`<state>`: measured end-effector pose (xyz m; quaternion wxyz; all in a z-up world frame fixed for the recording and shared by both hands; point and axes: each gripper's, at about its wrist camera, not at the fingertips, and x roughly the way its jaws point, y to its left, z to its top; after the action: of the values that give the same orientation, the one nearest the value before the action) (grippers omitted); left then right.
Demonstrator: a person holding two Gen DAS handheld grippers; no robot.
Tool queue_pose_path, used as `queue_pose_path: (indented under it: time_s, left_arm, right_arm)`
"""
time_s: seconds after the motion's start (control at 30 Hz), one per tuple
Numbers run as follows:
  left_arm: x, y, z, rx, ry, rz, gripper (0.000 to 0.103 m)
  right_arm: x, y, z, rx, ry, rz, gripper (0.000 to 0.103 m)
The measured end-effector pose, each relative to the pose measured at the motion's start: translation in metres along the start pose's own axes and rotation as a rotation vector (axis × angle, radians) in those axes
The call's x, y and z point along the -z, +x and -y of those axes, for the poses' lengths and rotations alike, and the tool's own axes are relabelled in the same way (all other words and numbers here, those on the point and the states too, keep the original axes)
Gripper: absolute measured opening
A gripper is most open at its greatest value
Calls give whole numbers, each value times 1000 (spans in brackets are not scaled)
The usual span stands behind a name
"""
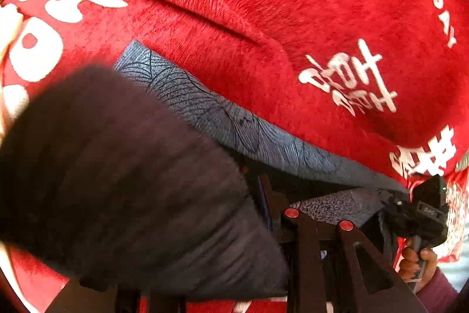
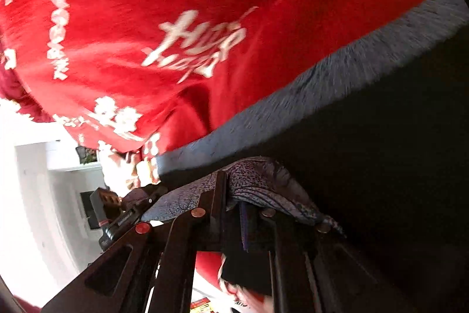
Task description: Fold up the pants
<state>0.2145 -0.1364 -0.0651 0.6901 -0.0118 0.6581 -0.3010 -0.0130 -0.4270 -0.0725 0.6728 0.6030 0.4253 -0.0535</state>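
Two grippers, both clenched on the pants. Left gripper (image 1: 318,217) grasps a fold of the blue-grey patterned pants (image 1: 234,122); the cloth stretches away ahead of it and to its right, over a red blanket (image 1: 263,5) with white lettering. A dark bulk of fabric covers the view to its left. Right gripper (image 2: 234,210) is clamped on the pants (image 2: 258,178), cloth bunched over its fingertips. Right hand (image 1: 416,263) is seen beyond the left gripper's right side. Both views are motion-blurred.
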Motion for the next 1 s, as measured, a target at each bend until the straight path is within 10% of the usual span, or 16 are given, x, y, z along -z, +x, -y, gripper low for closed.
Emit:
queue_pose_path:
  time_s: [0.17,0.23,0.3,0.4,0.53,0.77,1.0]
  left_arm:
    - [9,-28,6,0,27,-29,33]
    - [16,-47,8,-32,38,-17,61]
    - [25,-72,8,-68,52,24,65]
    - [34,-99,5,-103,43,56,65]
    - [36,-94,20,-170,131,69,65]
    - [3,-1,38,-366,210,79,65]
    - [0,-2,31,-468,190,73,65]
  right_arm:
    - [-6,5,-2,38,-4,-22,20]
    - [0,-4,-18,58,-66,-34,60]
    - [11,-18,-34,76,-127,-21,69]
    - [32,-34,-54,71,-203,-23,68]
    - [55,-20,-72,100,-325,-88,36]
    - [34,62,-89,314,-542,-176,30]
    - [-13,23,-55,179,-229,11,30]
